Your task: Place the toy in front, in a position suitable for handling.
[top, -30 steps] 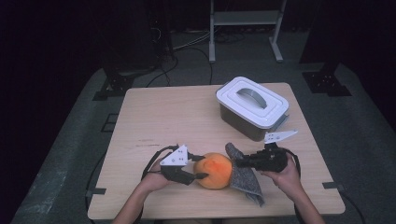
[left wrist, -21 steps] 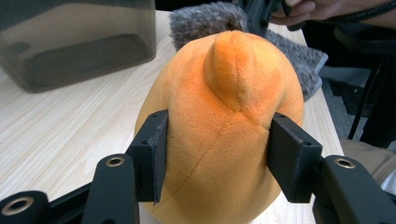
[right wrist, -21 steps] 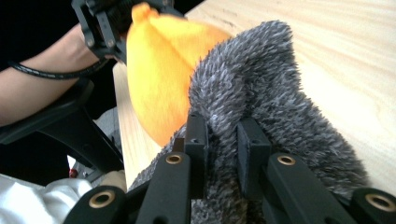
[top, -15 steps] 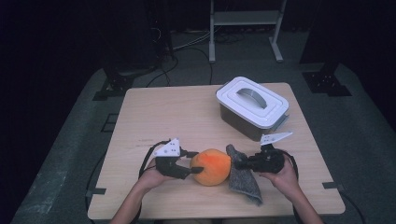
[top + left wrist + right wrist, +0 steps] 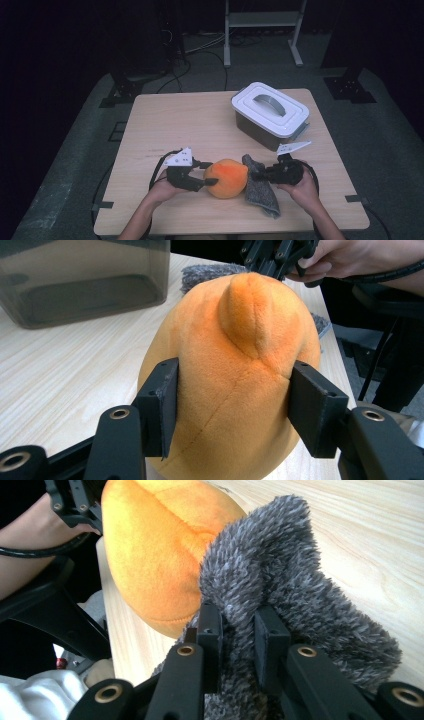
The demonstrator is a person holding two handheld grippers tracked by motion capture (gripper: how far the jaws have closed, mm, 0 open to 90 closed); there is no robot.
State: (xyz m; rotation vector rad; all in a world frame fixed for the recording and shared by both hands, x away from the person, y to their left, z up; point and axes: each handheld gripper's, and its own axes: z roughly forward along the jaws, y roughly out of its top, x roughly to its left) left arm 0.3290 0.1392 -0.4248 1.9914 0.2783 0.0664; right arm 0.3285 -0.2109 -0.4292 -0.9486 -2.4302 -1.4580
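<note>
The orange plush toy [image 5: 227, 178] sits near the front edge of the bench [image 5: 200, 125], with the grey fuzzy cloth [image 5: 260, 192] just beside it. The left tool [image 5: 232, 405] grips the toy's sides – pads pressing into the plush, jaws partway apart. The right tool [image 5: 237, 630] is pinched tight on a fold of the cloth. A lidded white box [image 5: 270, 115] stands farther back.

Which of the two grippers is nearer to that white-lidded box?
Right. The right gripper sits just in front of the box, pinching the grey cloth; the left gripper is farther left, around the orange plush.
</note>
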